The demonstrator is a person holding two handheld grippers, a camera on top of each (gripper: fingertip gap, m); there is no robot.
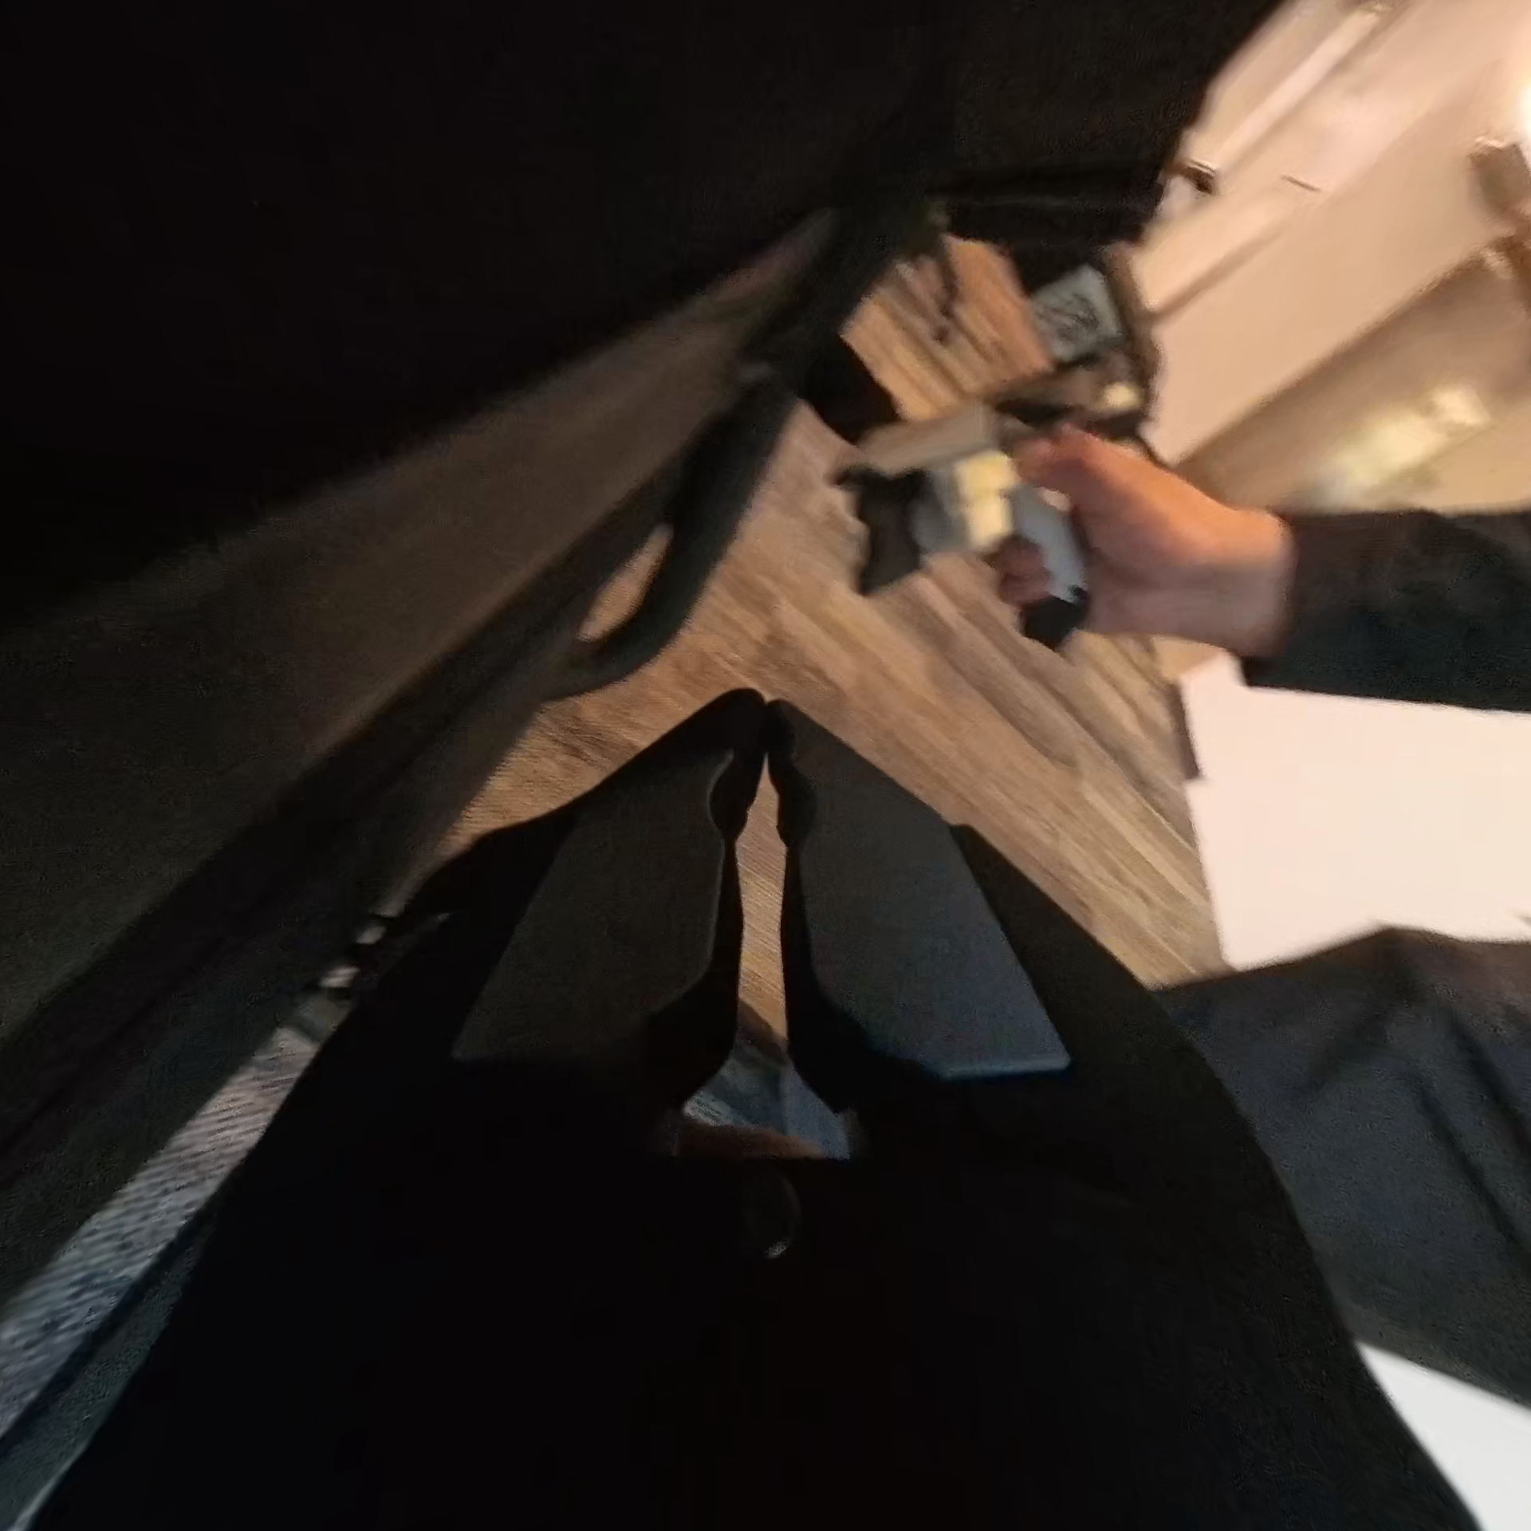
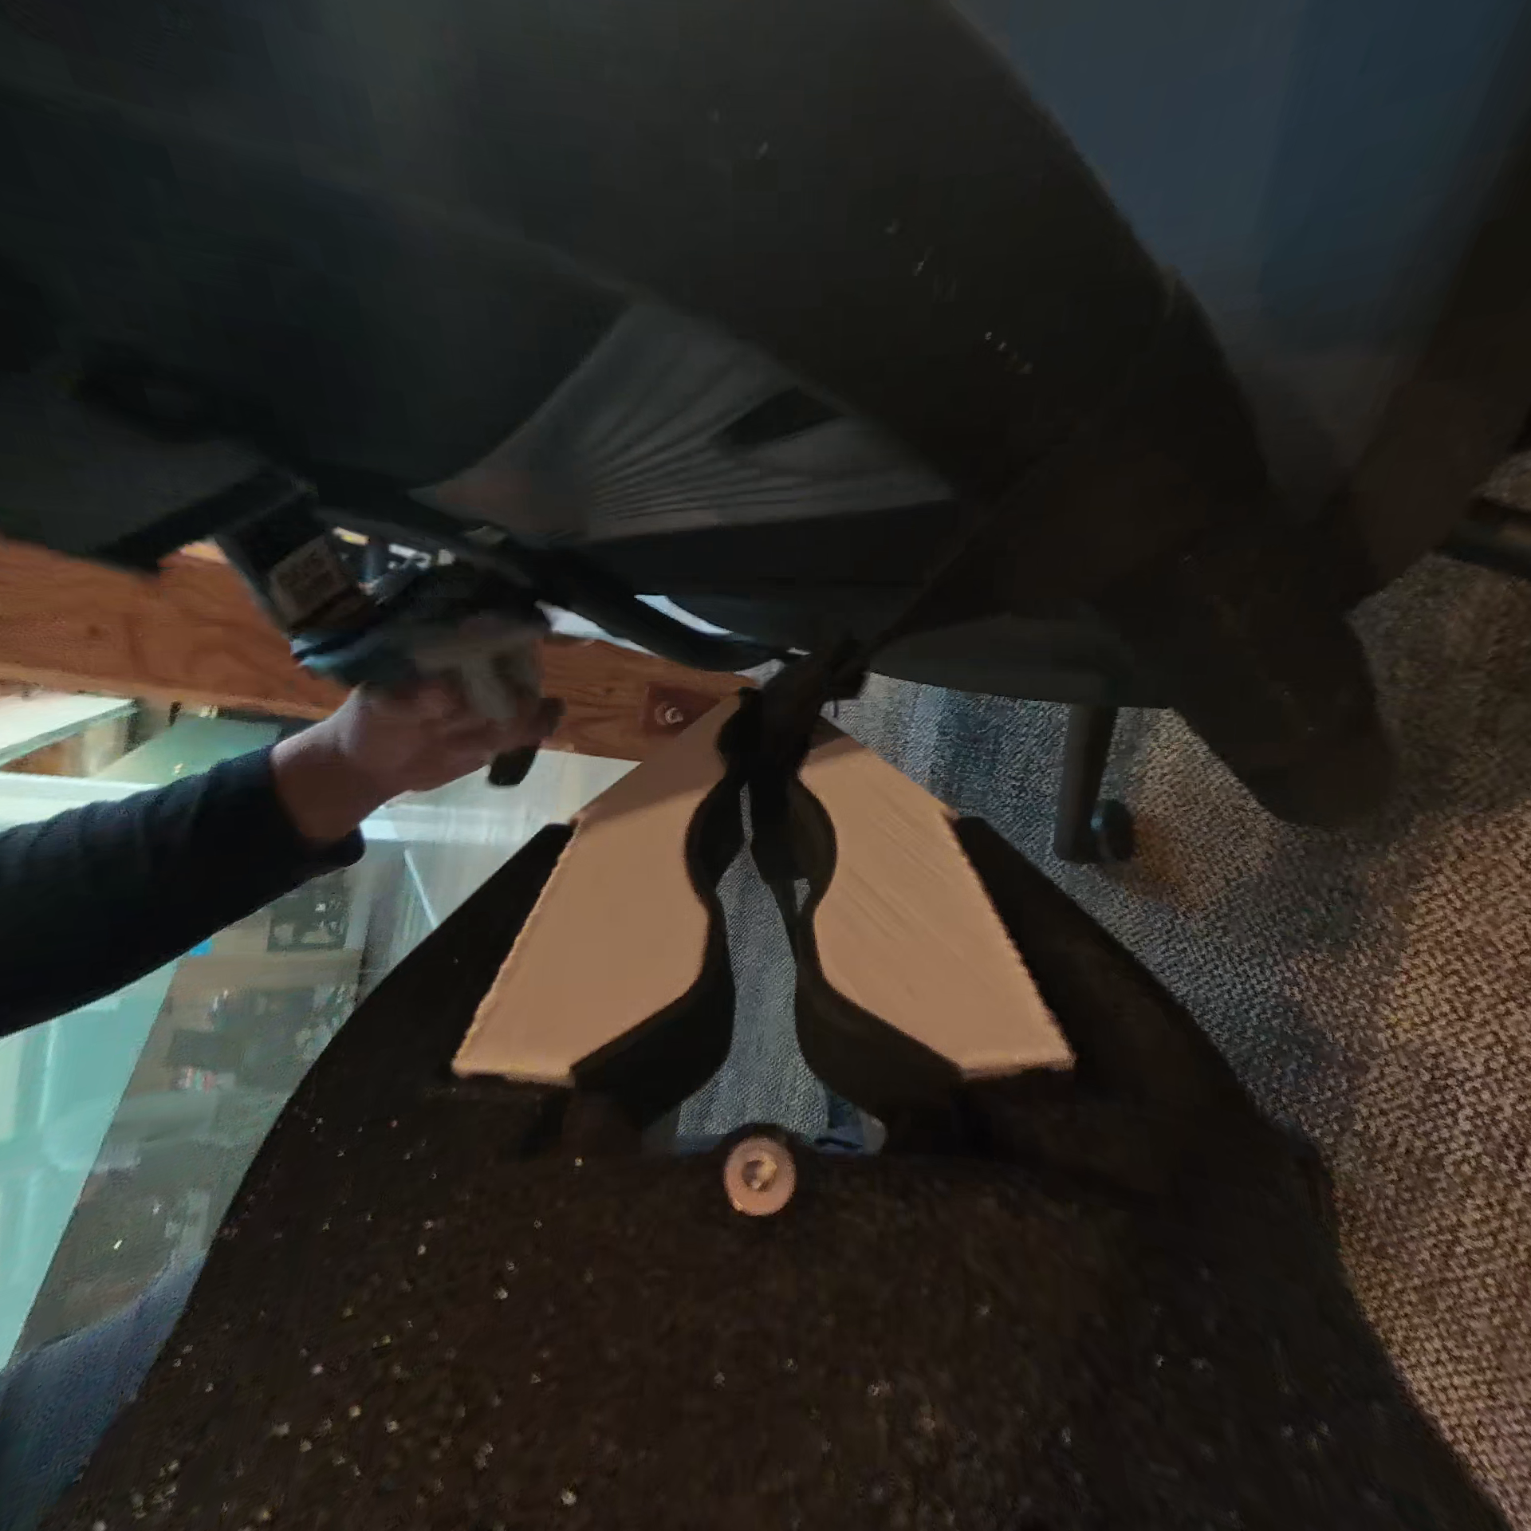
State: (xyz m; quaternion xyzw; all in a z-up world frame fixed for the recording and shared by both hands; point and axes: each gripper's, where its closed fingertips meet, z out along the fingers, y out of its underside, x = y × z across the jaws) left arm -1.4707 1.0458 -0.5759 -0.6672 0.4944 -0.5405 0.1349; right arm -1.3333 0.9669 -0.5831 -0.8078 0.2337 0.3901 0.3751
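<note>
Right gripper (image 2: pixel 775 729) is nipped tight on a thin black strap (image 2: pixel 837 663), the jaws nearly together with the strap running down the gap between them. The strap leads up to a big dark bag (image 2: pixel 746 248) filling the top of the right wrist view, so by my reading that pinch is taking some of the bag's weight or steering it. Below are speckled carpet (image 2: pixel 1325 911) and a dark furniture leg (image 2: pixel 1085 779).

Left gripper (image 1: pixel 764 712) has its tips closed to a sliver. Nothing shows between them, though the frame is dark and smeared. It points along a wood-plank floor (image 1: pixel 953 746), beside a long dark edge (image 1: pixel 331 621) and a black looped handle (image 1: pixel 663 580).

Each camera catches the other tool. The left wrist view shows a hand (image 1: pixel 1160 547) gripping the pale handle of the far gripper. The right wrist view shows a hand (image 2: pixel 398 737) and dark sleeve (image 2: pixel 124 895) up against the bag's underside, before a wooden beam (image 2: pixel 124 630). Only the right wrist view shows the strap pinch. Only the left shows the plank floor.
</note>
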